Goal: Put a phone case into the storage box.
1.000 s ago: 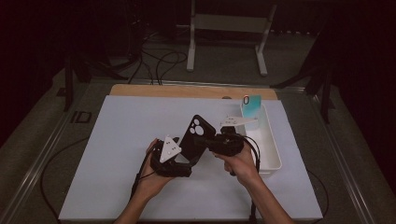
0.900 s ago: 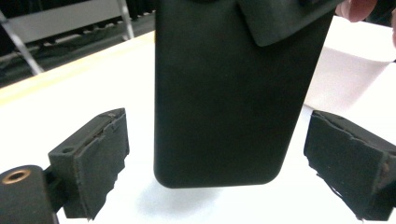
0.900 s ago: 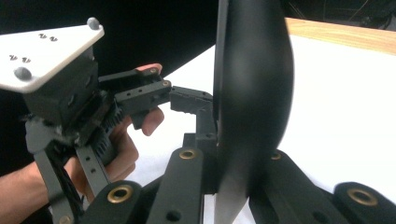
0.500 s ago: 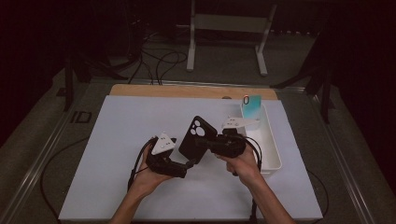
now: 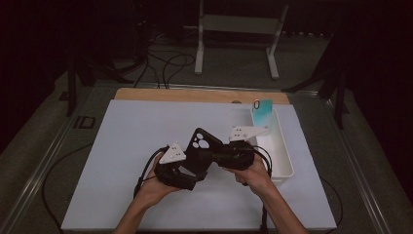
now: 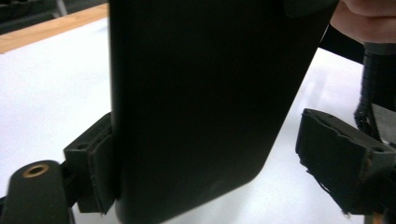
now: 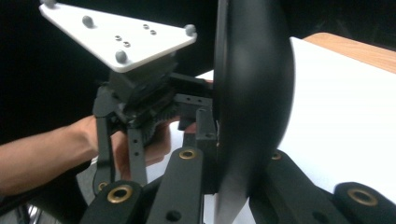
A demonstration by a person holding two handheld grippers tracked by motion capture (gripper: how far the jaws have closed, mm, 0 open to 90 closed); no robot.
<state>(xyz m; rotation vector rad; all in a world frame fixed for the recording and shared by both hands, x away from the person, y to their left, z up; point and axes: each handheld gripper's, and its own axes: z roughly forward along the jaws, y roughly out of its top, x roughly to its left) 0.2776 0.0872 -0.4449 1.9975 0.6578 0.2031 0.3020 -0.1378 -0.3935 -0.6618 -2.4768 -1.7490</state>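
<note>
Right gripper (image 5: 210,157) clamps the black phone case (image 5: 198,152) mid-edge in the high view, held above the white mat (image 5: 122,146), just left of the white bin (image 5: 280,146). Left gripper (image 6: 224,158) view: jaws spread, one pad (image 6: 95,161) touching the case's flat back, the other clear. Right gripper view: case edge-on, curved, pinched. Looks light, smooth, slightly flexy; take the long edges.

Two hands are holding a black phone case (image 5: 198,150) above the white worktop (image 5: 122,146); the left hand-held gripper (image 5: 187,171) is sitting at its lower end, the right hand-held gripper (image 5: 210,157) at its side; a white tray (image 5: 285,161) is lying just right, a teal phone case (image 5: 263,111) leaning at its far end.
</note>
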